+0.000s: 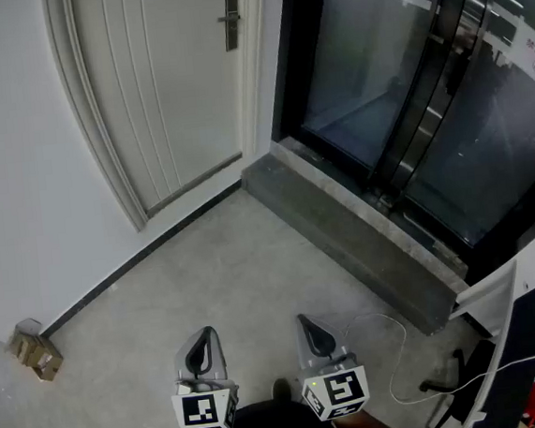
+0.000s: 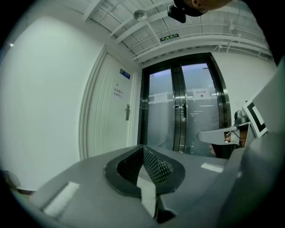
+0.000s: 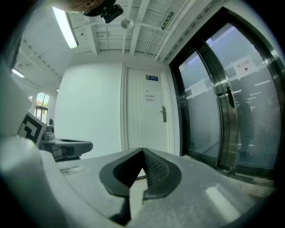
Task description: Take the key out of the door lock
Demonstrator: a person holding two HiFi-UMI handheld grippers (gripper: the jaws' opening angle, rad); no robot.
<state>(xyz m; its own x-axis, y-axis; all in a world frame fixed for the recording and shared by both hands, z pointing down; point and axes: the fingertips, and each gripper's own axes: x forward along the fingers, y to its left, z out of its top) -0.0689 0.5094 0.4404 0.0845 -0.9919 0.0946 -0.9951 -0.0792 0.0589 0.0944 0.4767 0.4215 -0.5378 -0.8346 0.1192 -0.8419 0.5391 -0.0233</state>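
The door lock [image 1: 231, 22] is too small (key indiscernible).

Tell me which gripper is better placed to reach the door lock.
Right, slightly. The right gripper and left gripper both hang low, shut, far from the door lock; the right gripper view faces the white door more squarely.

Door [image 1: 170, 86]: white, ribbed panels.
Lock plate [image 1: 231, 21]: dark grey.
Floor [image 1: 245, 276]: pale grey, faintly mottled.
Glass doors [image 1: 405, 82], far right: black frames, dim blue-grey panes.
Box [image 1: 34, 351], near left: brown.
Left gripper [image 1: 204, 337], right gripper [image 1: 308, 323]: grey, with black cross-hatched pads.
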